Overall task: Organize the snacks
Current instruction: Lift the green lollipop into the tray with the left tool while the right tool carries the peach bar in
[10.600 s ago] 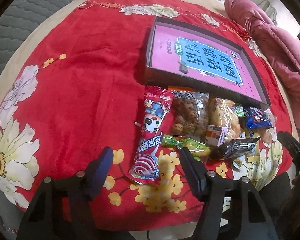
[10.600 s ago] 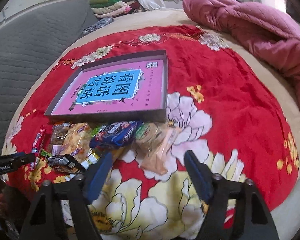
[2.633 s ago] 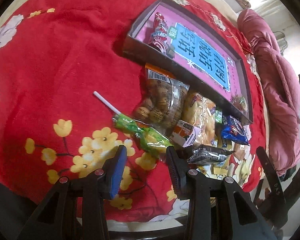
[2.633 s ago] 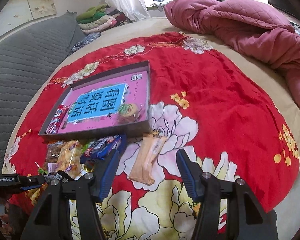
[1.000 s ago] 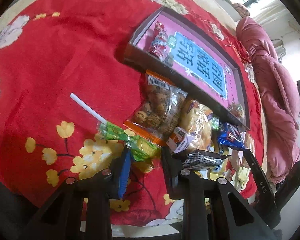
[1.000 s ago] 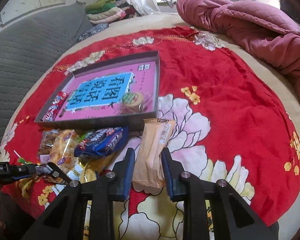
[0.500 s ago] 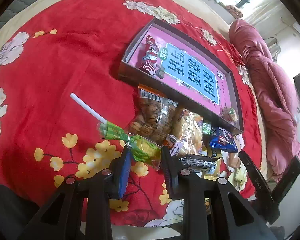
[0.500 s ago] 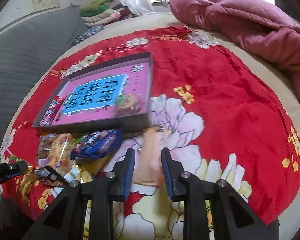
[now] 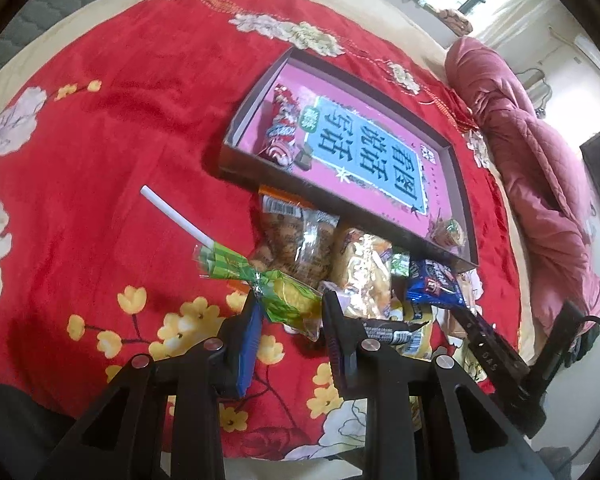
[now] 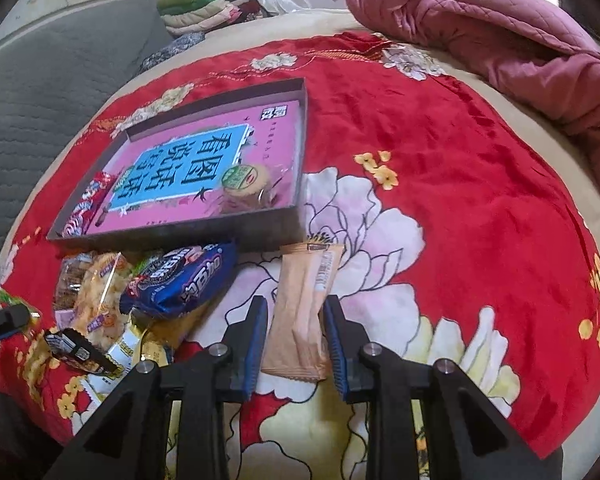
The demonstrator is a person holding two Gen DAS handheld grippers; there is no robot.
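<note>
My left gripper (image 9: 291, 307) is shut on a green-wrapped lollipop (image 9: 284, 296), its white stick (image 9: 172, 216) pointing up-left above the red cloth. My right gripper (image 10: 294, 312) is shut on a beige wafer packet (image 10: 304, 300) whose far end reaches toward the tray. The dark tray (image 9: 252, 110) with a pink printed floor holds a red lollipop packet (image 9: 282, 128) at its left end and a round biscuit (image 9: 448, 232) at its right corner. In the right wrist view the tray (image 10: 302, 140) shows the same biscuit (image 10: 246, 180).
Loose snacks lie heaped in front of the tray: a peanut bag (image 9: 296, 232), a yellow bag (image 9: 364, 268), a blue packet (image 10: 184, 276) and a black packet (image 10: 80, 352). A pink quilt (image 10: 500, 32) lies at the right, a grey padded surface (image 10: 60, 64) at the left.
The left gripper's view has risen and tilted with the green lollipop still clamped. The right gripper keeps the beige packet between its fingers and has shifted only slightly.
</note>
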